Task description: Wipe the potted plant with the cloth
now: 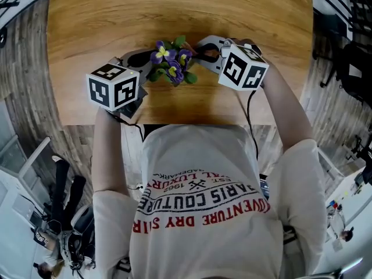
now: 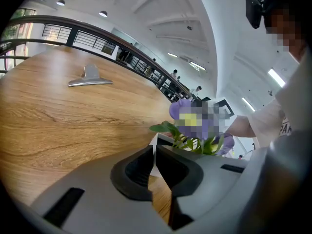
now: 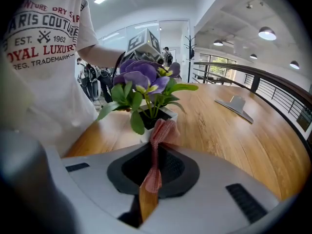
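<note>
A wooden table (image 1: 174, 16) stands on plank flooring (image 1: 29, 68) in a bright hall with a railing (image 2: 73, 35). A metal clip (image 2: 90, 77) lies well apart from the plant (image 1: 172, 61), which is near the table's front edge. The left gripper (image 2: 155, 152) is pinched narrow on the white pot (image 2: 163, 141). The right gripper (image 3: 155, 152) clamps the cloth (image 3: 163, 130) beside it.
</note>
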The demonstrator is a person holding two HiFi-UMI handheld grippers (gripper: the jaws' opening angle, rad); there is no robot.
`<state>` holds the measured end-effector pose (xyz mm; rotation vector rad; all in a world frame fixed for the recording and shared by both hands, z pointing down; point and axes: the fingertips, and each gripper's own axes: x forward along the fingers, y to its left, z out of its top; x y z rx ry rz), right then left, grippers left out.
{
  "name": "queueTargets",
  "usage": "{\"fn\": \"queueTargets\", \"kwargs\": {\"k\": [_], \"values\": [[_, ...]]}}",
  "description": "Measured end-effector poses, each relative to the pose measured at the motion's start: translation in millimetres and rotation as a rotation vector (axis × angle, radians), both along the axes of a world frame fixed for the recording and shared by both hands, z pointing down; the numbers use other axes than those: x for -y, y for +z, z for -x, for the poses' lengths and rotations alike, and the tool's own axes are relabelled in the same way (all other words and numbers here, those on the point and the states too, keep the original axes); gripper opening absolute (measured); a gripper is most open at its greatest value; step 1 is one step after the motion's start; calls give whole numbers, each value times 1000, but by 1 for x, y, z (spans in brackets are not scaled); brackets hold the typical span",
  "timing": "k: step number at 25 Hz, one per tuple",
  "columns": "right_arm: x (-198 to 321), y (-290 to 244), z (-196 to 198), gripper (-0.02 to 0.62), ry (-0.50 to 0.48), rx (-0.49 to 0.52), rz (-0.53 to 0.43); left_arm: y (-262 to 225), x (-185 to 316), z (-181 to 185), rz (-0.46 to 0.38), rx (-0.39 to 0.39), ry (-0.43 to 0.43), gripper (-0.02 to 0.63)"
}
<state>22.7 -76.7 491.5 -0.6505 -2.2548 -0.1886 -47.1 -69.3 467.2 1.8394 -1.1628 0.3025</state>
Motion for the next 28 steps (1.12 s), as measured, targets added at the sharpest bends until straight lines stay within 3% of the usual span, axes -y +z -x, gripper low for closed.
{"fn": "queueTargets", "kwargs": {"k": [9,15,17,21,25,28], "values": [[-27,-3,-29,43,56,-7,30,-4,0,-1,-13,51,39,32],[-22,-6,-48,44,184,16,33,-3,-5,-9,-38,129,74,32],[-9,-14,-49,44,233,32,33,-6,-4,-11,-56,143,83,61],[20,-33,-41,44,324,72,38,-16,0,-5,-85,124,38,144],[42,-47,-33,44,393,81,28,-19,0,6,-81,128,-24,144],[55,-62,-28,43,501,97,27,-25,-4,14,-92,110,-90,144]]}}
